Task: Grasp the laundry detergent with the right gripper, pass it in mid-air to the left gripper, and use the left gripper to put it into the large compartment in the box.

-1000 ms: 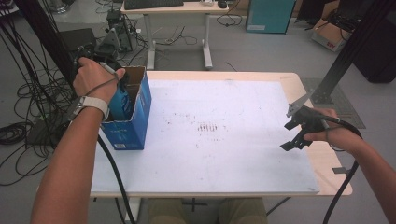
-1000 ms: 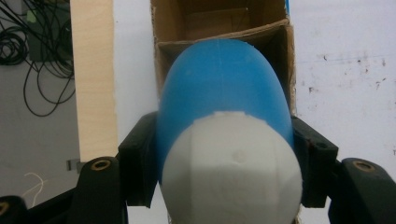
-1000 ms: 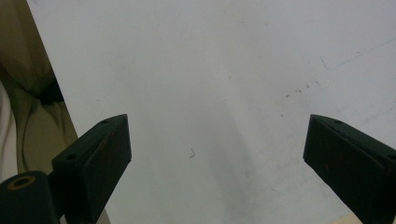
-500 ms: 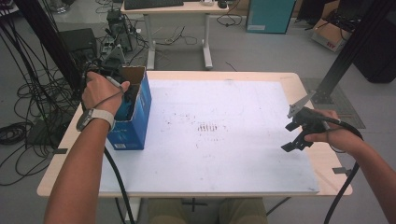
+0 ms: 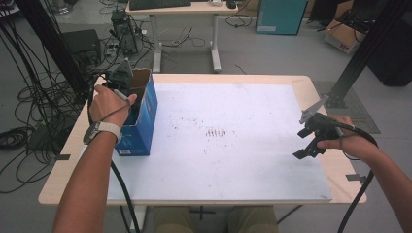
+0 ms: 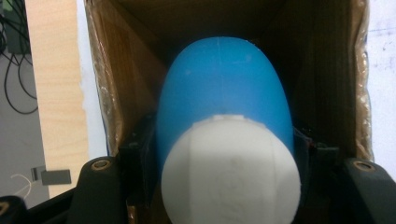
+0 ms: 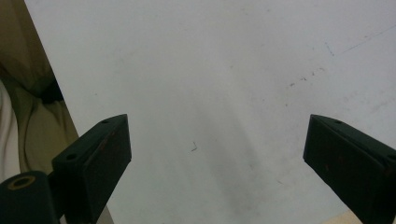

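Observation:
A blue bottle with a white cap (image 6: 224,121) sits between the jaws of my left gripper (image 6: 224,158), which is shut on it and points down into an open blue cardboard box (image 5: 142,116). In the high view the left gripper (image 5: 127,94) reaches into the box at the table's left side, and the bottle is hidden by the hand and the box wall. My right gripper (image 5: 307,143) hovers over the right part of the white mat (image 5: 228,141). Its jaws stand wide apart with nothing between them (image 7: 217,154).
The box's brown inner walls (image 6: 126,84) close tightly around the bottle. The wooden table edge (image 5: 77,141) runs left of the box. Cables trail from both grippers. A desk, boxes and cable bundles stand on the floor beyond the table.
My left hand has sunk with the blue bottle into the box, so the bottle no longer shows above the rim. The right gripper has stayed where it was.

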{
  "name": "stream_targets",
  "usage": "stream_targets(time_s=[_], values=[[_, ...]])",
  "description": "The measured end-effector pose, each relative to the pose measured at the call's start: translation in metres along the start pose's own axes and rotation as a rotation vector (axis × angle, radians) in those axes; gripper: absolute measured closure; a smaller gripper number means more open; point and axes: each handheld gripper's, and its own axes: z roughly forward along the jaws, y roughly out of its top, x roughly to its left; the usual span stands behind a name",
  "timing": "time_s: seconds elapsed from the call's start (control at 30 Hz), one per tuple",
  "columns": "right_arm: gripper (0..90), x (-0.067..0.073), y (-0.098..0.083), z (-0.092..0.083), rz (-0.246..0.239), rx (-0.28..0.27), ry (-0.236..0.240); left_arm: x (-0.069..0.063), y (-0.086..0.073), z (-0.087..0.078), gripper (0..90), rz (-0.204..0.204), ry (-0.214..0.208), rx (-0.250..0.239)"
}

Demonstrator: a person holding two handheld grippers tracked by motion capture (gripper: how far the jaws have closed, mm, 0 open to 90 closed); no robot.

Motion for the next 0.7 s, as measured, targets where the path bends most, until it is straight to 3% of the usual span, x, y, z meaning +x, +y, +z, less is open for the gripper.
stream_targets(time_s=[0.7], values=[[7.6,0.0018,0.0021,0.0015,-0.015,-0.003,0.004,0.0011,-0.0001,0.0004,37.3,0.002,-0.004,0.005]])
